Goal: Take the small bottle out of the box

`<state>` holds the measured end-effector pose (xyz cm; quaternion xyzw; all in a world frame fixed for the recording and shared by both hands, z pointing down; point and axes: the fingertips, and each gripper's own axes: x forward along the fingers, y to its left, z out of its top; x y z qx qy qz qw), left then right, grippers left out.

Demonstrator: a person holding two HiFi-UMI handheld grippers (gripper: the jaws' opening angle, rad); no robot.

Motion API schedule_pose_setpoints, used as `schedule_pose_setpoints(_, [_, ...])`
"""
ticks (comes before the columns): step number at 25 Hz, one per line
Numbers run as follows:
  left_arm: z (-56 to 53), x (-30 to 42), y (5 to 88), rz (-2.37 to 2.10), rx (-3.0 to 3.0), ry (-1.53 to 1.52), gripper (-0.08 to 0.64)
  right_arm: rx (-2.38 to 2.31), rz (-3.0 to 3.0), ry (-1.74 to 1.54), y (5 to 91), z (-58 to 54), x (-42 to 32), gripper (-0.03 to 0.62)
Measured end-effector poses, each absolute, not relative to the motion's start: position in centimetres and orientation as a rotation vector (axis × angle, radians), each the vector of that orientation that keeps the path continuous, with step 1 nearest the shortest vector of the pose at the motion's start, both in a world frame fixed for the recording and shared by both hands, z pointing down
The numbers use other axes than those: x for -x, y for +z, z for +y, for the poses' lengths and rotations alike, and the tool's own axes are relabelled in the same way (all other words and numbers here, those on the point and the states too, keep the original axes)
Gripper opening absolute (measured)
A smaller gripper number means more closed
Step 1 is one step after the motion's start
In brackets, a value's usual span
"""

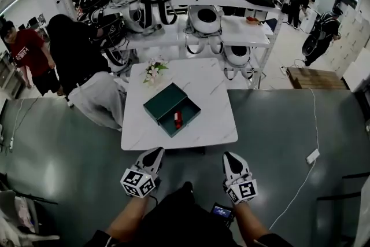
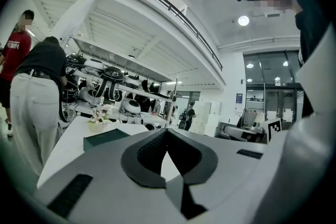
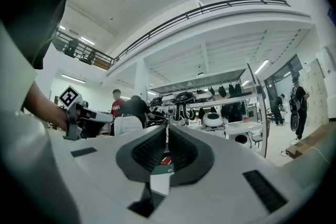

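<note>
A dark green box point(image 1: 173, 109) lies open on the white marble-look table point(image 1: 208, 89). A small red bottle point(image 1: 178, 119) lies in its lower right half. Both grippers hover over the floor, short of the table's near edge and apart from the box. My left gripper point(image 1: 152, 157) is shut with nothing in it; the box point(image 2: 105, 138) shows beyond its closed tips point(image 2: 167, 129). My right gripper point(image 1: 230, 159) also looks shut and empty. Through the hollow behind its tips point(image 3: 167, 126) I see the red bottle point(image 3: 166, 160) far off.
A small bunch of flowers point(image 1: 154, 69) stands at the table's far left. A person in a black top and white trousers point(image 1: 87, 75) bends at the table's left side. White shelves point(image 1: 243, 32) of round devices stand behind the table. A cable with a power strip point(image 1: 313, 155) crosses the floor at right.
</note>
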<state>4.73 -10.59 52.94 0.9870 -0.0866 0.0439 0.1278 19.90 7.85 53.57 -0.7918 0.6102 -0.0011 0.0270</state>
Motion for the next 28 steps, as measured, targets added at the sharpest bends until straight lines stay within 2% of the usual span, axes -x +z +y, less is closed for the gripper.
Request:
schedule_pose_setpoints(16, [-21.1,-18.7,57.9,-0.416,-2.75,0.274,0.015,2.2,2.279,-0.009,53.1,-4.2,-34.6,0.038])
schedule_pose_setpoints(17, [-22.0,-19.4,58.4,-0.427,-2.744,0.305,0.021,2.192,2.286,-0.014,53.2,-5.2,-35.7,0.038])
schedule_pose_setpoints(19, [-23.3,-20.1,59.9,-0.446,-2.719,0.399,0.109,2.168,2.3,-0.032,53.5,-6.6,-37.2,0.038])
schedule_pose_setpoints(28, [-25.0,-22.4,70.9,-0.436,-2.424,1.01,0.172,2.02,2.356,-0.211,57.5,-10.4,-42.3,0.038])
